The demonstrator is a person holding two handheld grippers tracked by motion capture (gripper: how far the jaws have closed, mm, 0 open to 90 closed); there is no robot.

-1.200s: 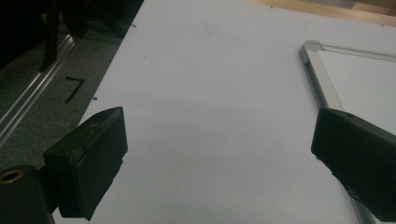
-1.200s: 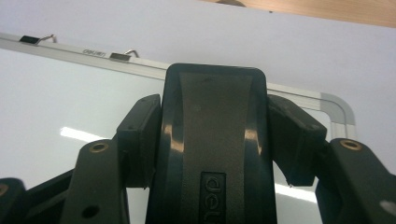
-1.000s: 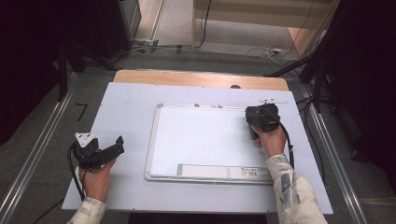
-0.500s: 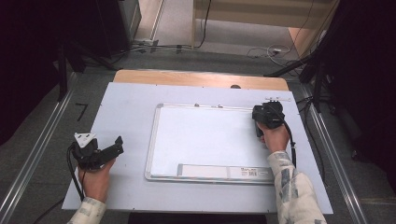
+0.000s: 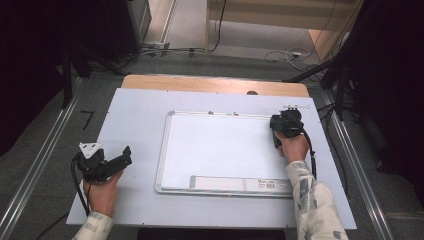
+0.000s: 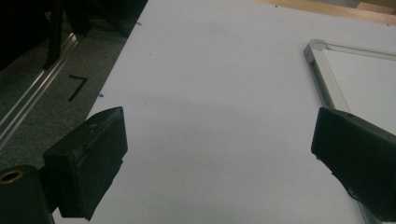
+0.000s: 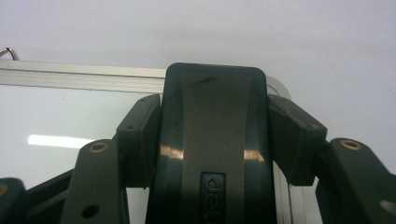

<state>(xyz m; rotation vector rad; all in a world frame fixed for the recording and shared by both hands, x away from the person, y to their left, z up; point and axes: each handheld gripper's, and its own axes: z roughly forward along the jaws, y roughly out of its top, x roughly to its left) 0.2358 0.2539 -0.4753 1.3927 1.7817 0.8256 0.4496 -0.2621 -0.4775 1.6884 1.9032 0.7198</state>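
Right gripper view: right claw (image 7: pixel 215 140) clamps the eraser (image 7: pixel 214 135) over the whiteboard (image 7: pixel 56 121); left claw (image 6: pixel 219 154) gapes.

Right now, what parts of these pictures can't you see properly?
- Right gripper view: the eraser runs off the bottom edge, its label cut to a few letters.
- High view: the whiteboard sticker print is too small to read.
- Left gripper view: the left gripper jaws are cropped by the frame.
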